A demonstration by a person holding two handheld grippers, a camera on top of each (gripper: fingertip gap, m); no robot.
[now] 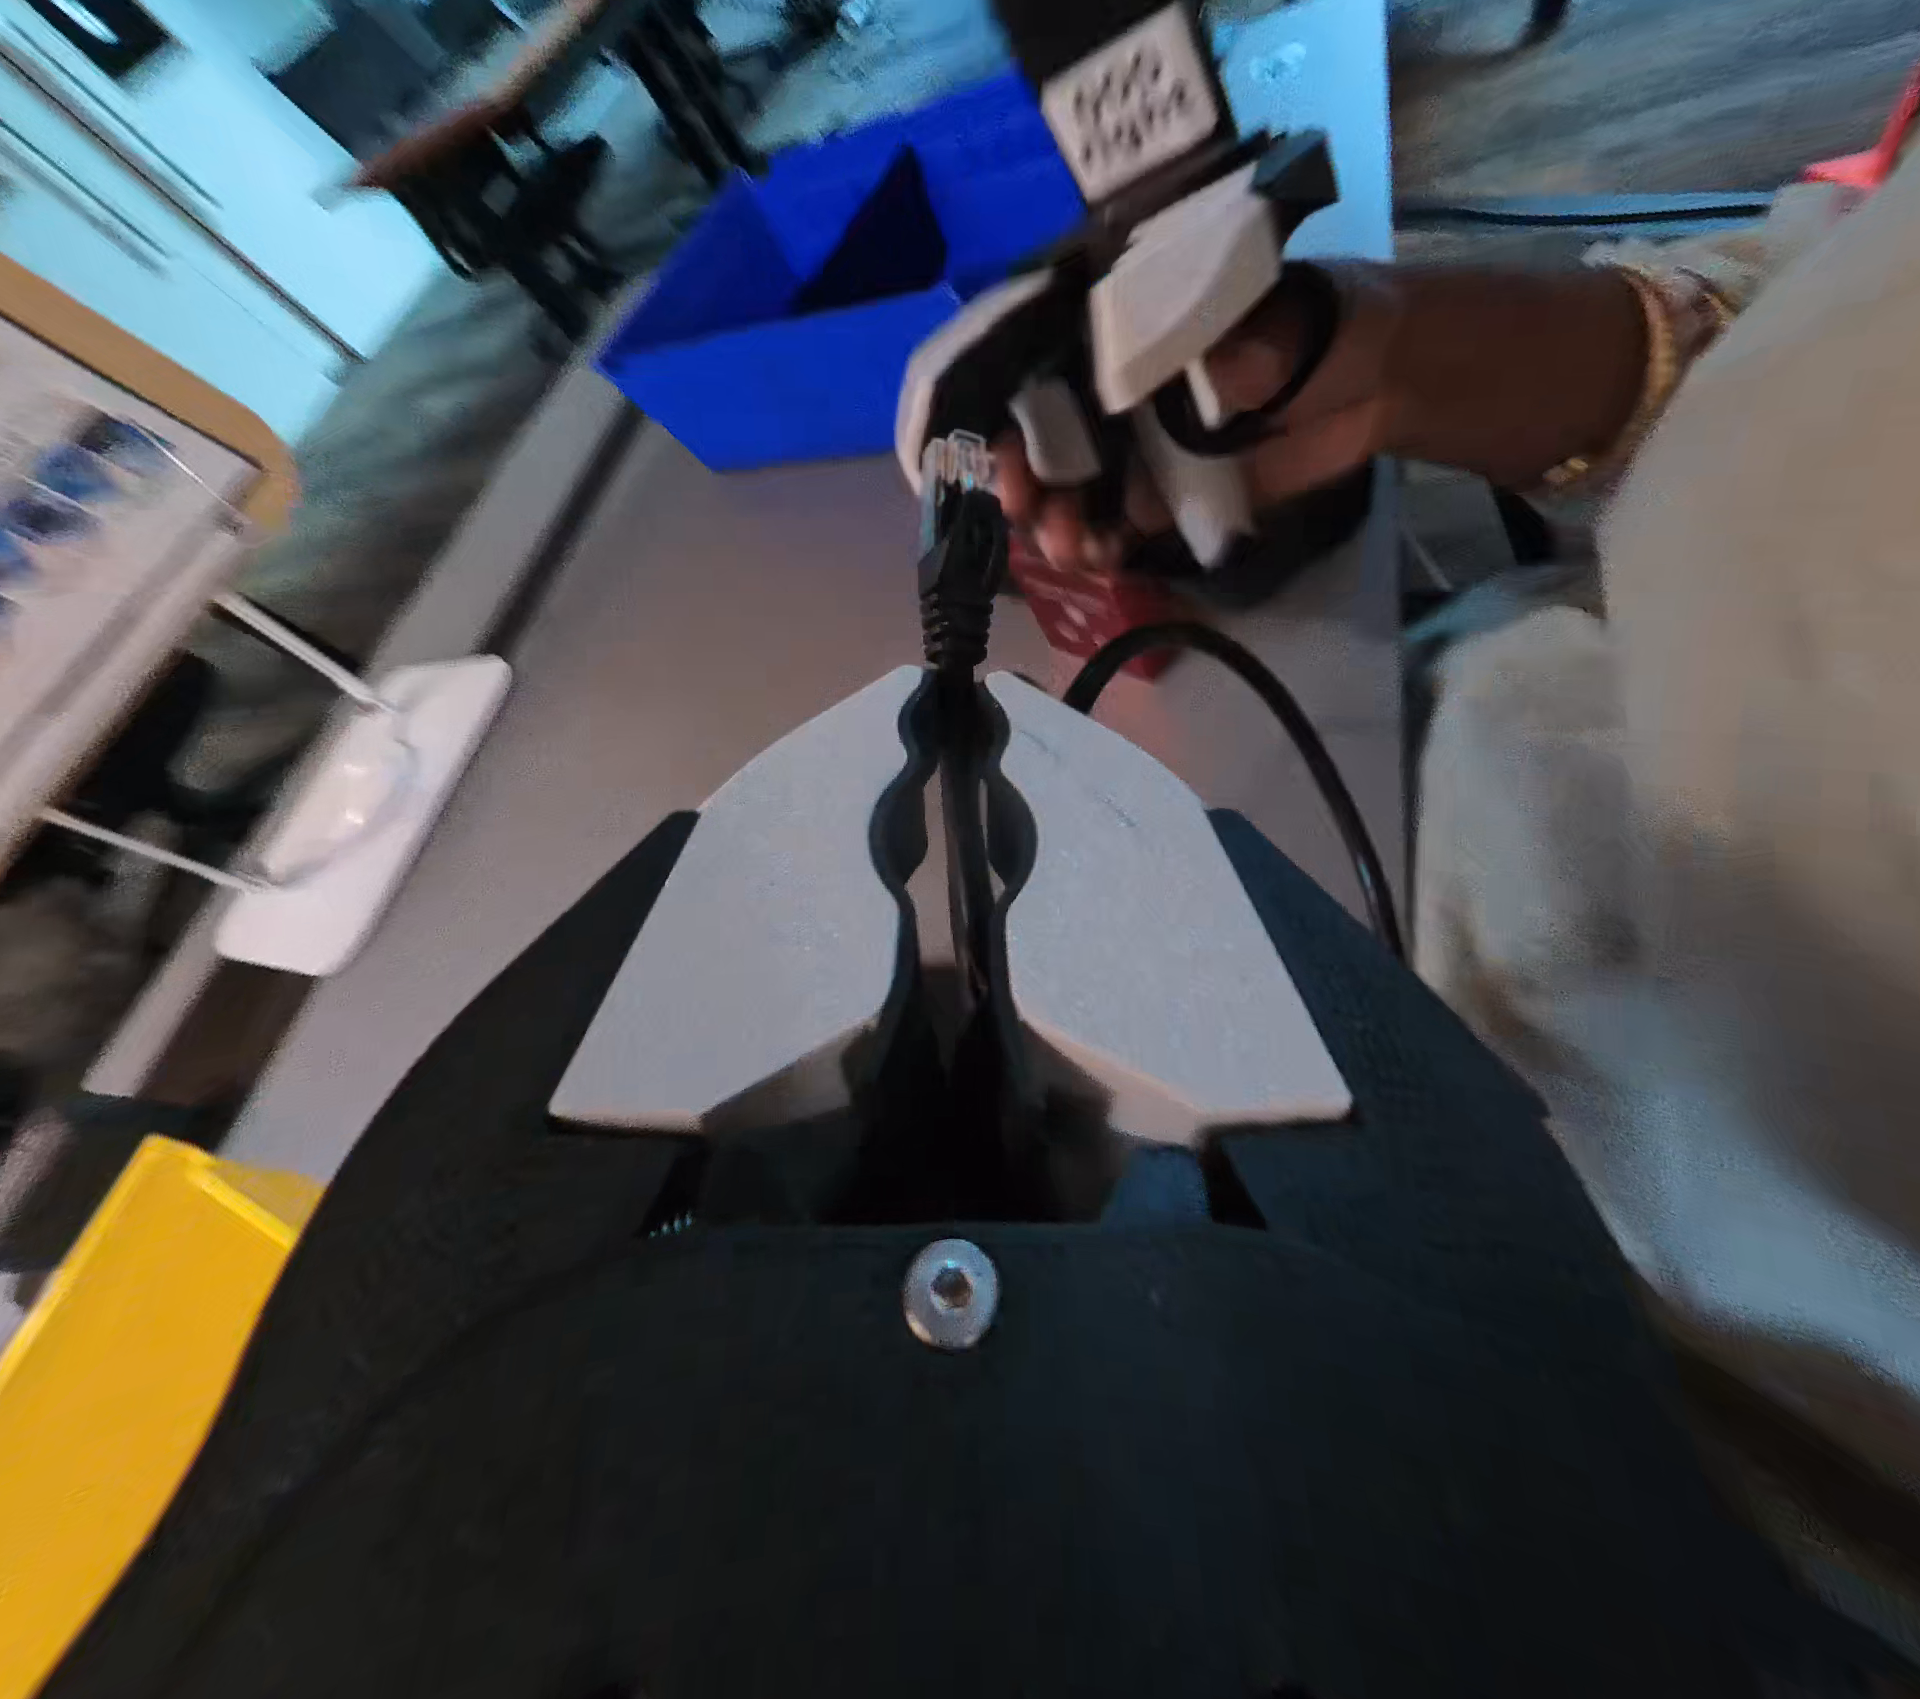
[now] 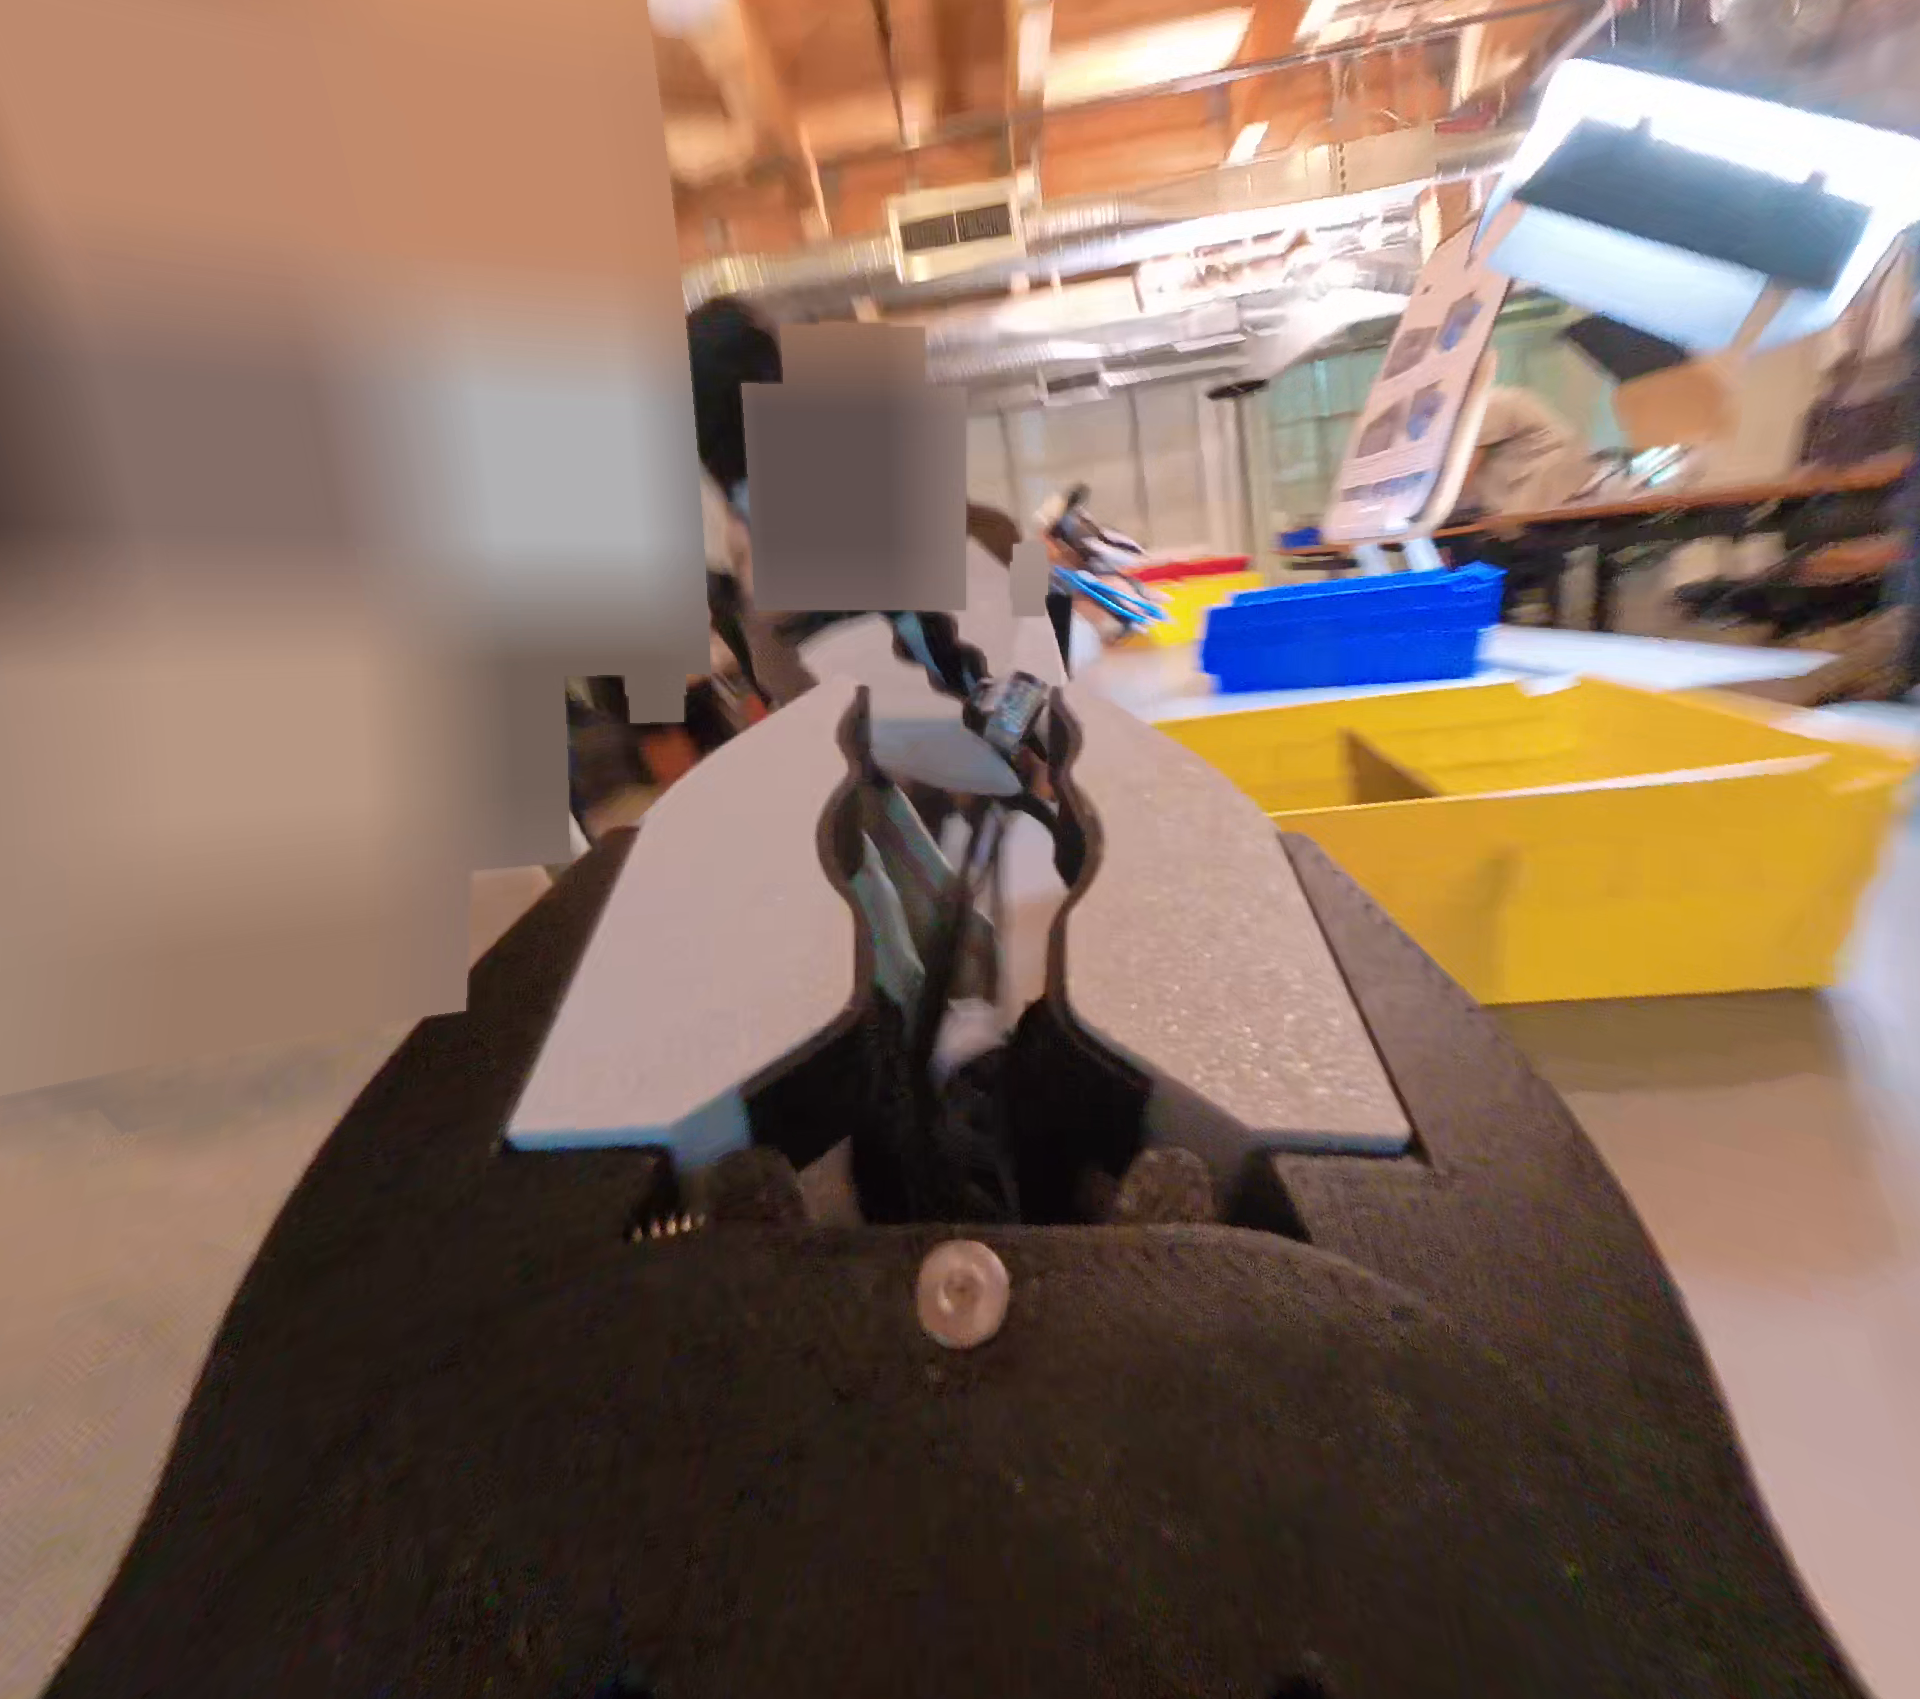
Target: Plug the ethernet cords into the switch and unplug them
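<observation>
left gripper [image 1: 951, 699] jaws clamp ethernet cord [image 1: 958, 553] | plug protrudes beyond tips

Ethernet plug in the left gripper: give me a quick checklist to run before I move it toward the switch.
1. Left gripper shut on the black ethernet cord just behind the boot: ok.
2. Clear plug tip sticks out past the fingertips, free to enter a port: ok.
3. Latch tab orientation: cannot tell, too blurred.
4. Cord slack: it loops off to the right over the table, not visibly snagged: ok.
5. Right gripper open, with the plug close in front of its fingertips: ok, but not yet helping.
6. Switch located and port lined up: not ok, no port is visible in either view; a red object beneath the right gripper cannot be identified.
</observation>
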